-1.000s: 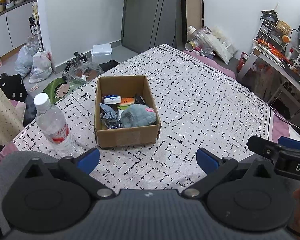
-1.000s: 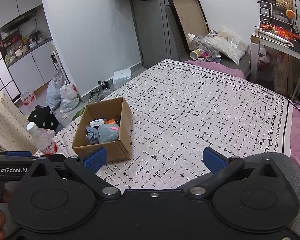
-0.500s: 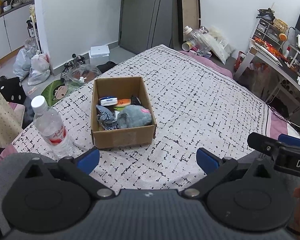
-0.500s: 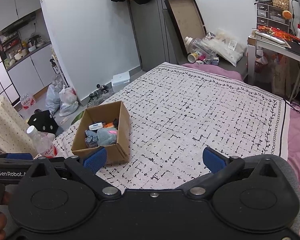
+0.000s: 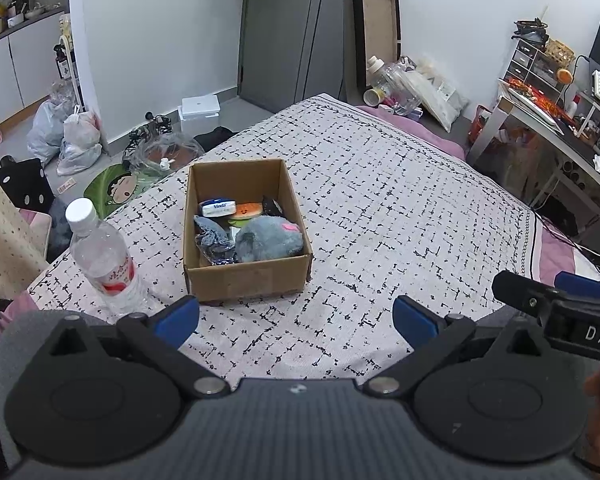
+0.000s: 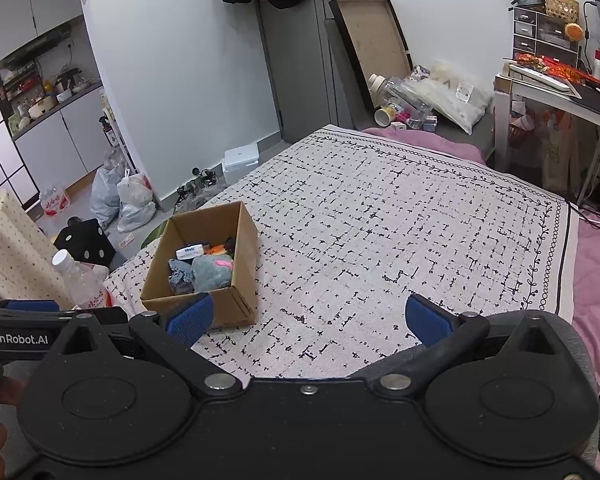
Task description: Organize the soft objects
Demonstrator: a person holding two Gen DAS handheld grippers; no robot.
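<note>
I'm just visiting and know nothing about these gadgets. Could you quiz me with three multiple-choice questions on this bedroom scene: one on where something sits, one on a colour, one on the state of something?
1. Where does the water bottle stand relative to the cardboard box, seen from the left wrist view?
A. Inside it
B. To its left, on the bedspread
C. Behind it, on the floor

2. What colour is the plush toy at the near end of the box?
A. Grey with a pink patch
B. Bright yellow
C. Green

3. How is the left gripper set?
A. Shut on the bottle
B. Shut on nothing
C. Open, holding nothing

Answers:
1 B: the bottle stands upright beside the box's left wall.
2 A: its fur is grey, with a pink spot on top.
3 C: its blue pads sit wide apart over bare bedspread.
</note>
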